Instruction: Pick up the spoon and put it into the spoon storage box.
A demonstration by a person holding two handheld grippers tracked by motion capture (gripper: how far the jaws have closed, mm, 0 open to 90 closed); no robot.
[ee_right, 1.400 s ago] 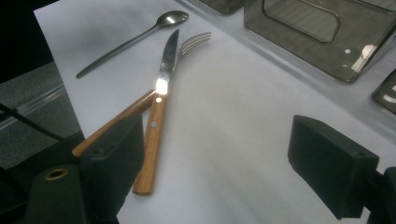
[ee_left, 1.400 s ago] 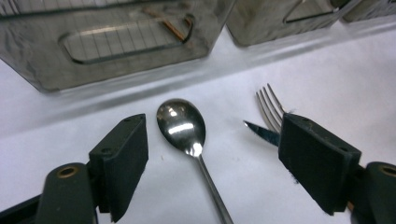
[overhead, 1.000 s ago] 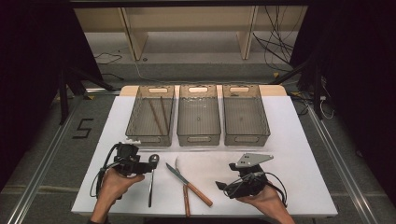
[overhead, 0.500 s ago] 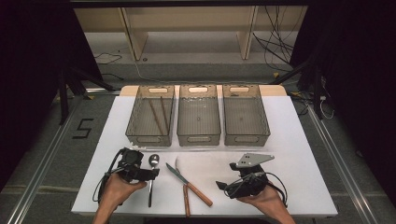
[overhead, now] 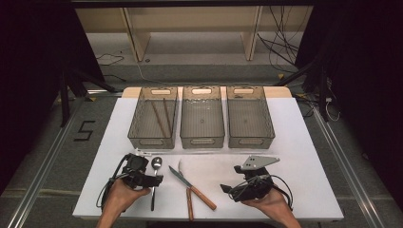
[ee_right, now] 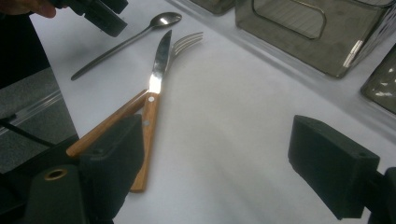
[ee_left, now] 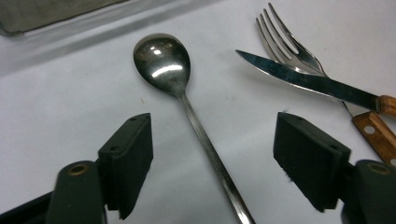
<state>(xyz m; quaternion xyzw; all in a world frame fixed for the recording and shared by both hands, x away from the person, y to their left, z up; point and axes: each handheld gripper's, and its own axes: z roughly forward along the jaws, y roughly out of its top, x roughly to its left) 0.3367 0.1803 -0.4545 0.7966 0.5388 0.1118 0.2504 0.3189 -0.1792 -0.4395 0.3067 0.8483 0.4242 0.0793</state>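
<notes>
— Which way does the spoon (ee_left: 163, 58) lie under your left gripper (ee_left: 212, 163)?

— Lengthwise toward the bins: bowl at the far end, handle running back toward you. It lies flat on the table (overhead: 304, 156), its handle between your spread jaws, neither pad touching it.

— And the right gripper (ee_right: 215, 172)?

— Spread too, holding nothing, low beside the knife (ee_right: 152, 107).

— Counts?

— One spoon, one knife, one fork (ee_right: 184, 43), three bins (overhead: 202, 116), two sticks (overhead: 160, 116) in the left bin.

— Anything unclear?

— The knife's blade crosses the fork, and the spoon's handle end is cut off at the left gripper view's bottom edge.
</notes>
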